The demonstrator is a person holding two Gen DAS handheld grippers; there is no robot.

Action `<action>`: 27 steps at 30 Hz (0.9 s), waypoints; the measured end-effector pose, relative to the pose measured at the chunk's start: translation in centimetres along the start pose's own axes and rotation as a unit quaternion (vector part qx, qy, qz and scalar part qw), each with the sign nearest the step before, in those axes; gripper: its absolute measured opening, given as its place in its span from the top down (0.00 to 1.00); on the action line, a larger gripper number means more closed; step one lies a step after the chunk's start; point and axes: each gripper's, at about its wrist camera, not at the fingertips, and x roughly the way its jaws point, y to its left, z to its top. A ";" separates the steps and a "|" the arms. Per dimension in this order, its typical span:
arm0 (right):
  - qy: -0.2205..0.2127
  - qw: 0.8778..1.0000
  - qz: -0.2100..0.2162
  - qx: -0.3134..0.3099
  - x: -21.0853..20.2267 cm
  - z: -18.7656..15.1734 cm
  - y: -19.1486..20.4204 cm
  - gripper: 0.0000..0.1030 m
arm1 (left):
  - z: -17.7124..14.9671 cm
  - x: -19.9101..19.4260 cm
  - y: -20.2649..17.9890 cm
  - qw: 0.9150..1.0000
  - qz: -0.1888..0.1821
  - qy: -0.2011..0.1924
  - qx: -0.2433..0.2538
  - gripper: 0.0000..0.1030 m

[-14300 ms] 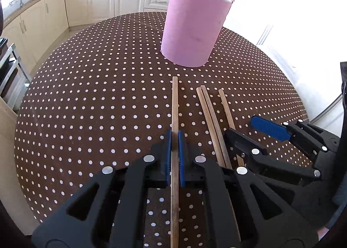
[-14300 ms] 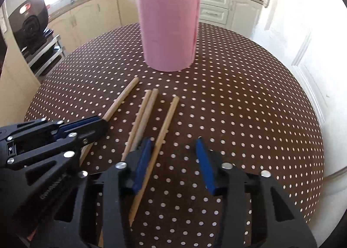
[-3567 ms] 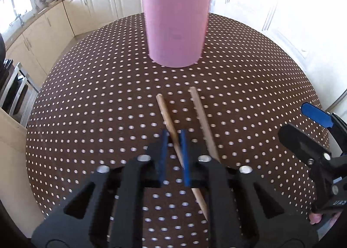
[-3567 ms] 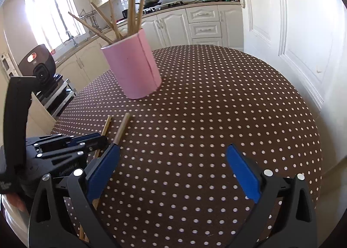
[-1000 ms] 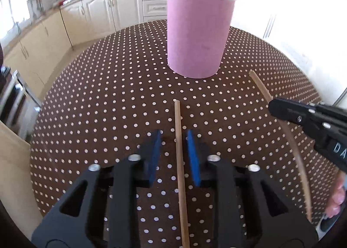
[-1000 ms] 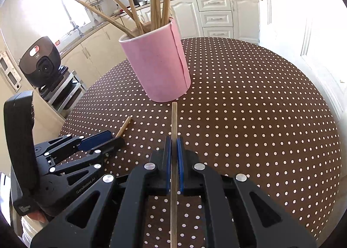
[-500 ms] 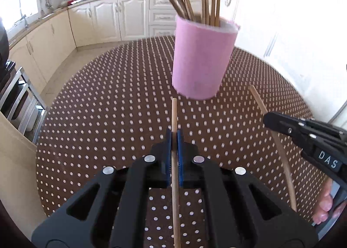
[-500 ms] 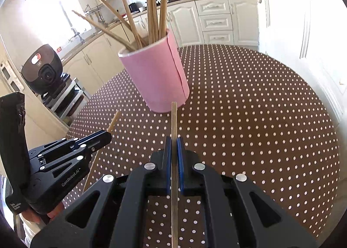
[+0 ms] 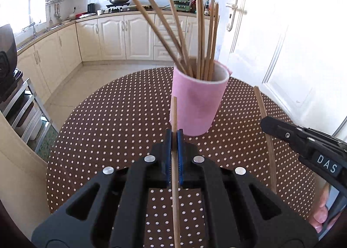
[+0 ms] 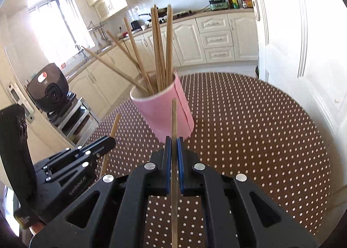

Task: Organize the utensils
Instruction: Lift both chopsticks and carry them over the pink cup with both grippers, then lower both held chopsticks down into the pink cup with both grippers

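Note:
A pink cup (image 9: 198,100) holding several wooden chopsticks stands upright on the round brown polka-dot table (image 9: 108,122). My left gripper (image 9: 174,137) is shut on a single chopstick (image 9: 174,117), held above the table and pointing at the cup. My right gripper (image 10: 174,143) is shut on another chopstick (image 10: 174,117), its tip close in front of the pink cup (image 10: 164,109). Each gripper shows at the side of the other's view: the right gripper (image 9: 266,123) with its chopstick (image 9: 265,130), and the left gripper (image 10: 110,139) with its chopstick (image 10: 111,137).
The table (image 10: 260,128) carries only the cup. Cream kitchen cabinets (image 9: 112,37) line the back wall, a white door (image 9: 282,41) is at the right, and a metal rack with a dark appliance (image 10: 51,89) stands to the left of the table.
The left gripper's jaws closed on the chopstick lying on the table, then lifted it. Both grippers rose with their chopsticks, so the cup's rim and its chopsticks now show in full.

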 end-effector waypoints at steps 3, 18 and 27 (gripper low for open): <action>-0.014 1.000 0.003 -0.002 -0.6 0.6 0.3 0.96 | 0.3 -0.4 -0.4 1.000 0.006 -0.012 0.007 0.95; -0.082 0.997 0.005 -0.008 -3.2 4.4 1.4 0.96 | 3.7 -2.8 -2.1 0.998 0.011 -0.067 0.015 0.95; -0.116 0.993 0.000 -0.018 -4.3 6.7 2.3 0.96 | 5.9 -3.7 -3.1 0.995 0.016 -0.096 0.017 0.95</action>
